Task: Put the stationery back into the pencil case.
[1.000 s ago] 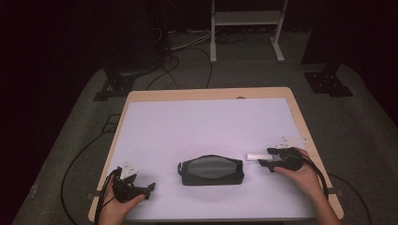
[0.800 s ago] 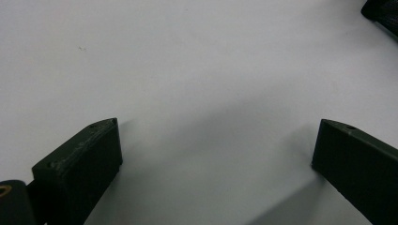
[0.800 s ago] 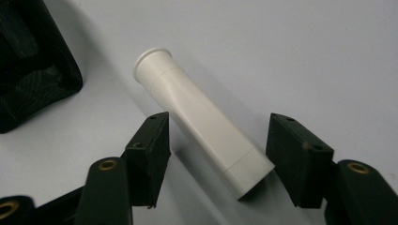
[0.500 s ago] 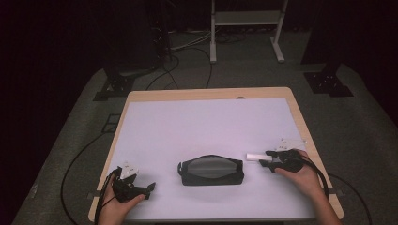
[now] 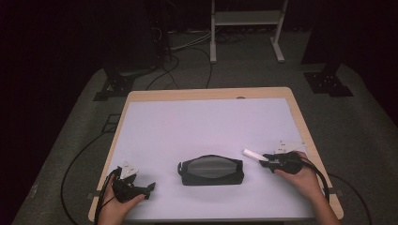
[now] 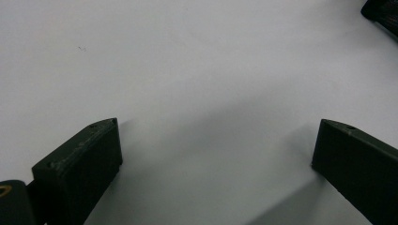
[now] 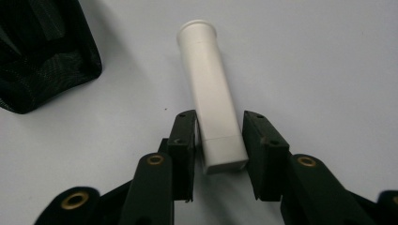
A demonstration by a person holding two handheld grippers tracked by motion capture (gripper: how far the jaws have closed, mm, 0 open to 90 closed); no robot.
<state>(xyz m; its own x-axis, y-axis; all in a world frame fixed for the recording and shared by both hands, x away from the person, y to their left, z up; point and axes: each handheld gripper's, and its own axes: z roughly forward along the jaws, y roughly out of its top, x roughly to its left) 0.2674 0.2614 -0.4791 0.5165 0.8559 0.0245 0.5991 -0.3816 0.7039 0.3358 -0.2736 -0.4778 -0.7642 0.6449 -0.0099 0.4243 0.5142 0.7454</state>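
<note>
Dark floor, cables and a metal stand frame surround the pale wooden-edged table (image 5: 300, 117), whose smooth white top is matte and nearly unmarked.

At the near left corner, the left gripper (image 5: 141, 190) rests low on the surface in the person's left hand (image 5: 117, 206). Its own view shows two blocky black jaws standing wide apart over bare white tabletop, nothing between them, with a dark corner of fabric at the upper right edge.

Near the table's front centre lies a soft black zippered pouch with a grey mesh panel (image 5: 211, 170), rounded and slightly sagging. The right gripper view brings out its fine netted weave (image 7: 42, 51), which the high view blurs.

Just right of the pouch, a smooth white plastic tube with a flared rim (image 5: 255, 155) lies flat on the table. The right gripper (image 5: 270, 162), held in the right hand (image 5: 305, 180), has just been closing; its black jaws now clamp the tube's squared end (image 7: 220, 140) from both sides.
</note>
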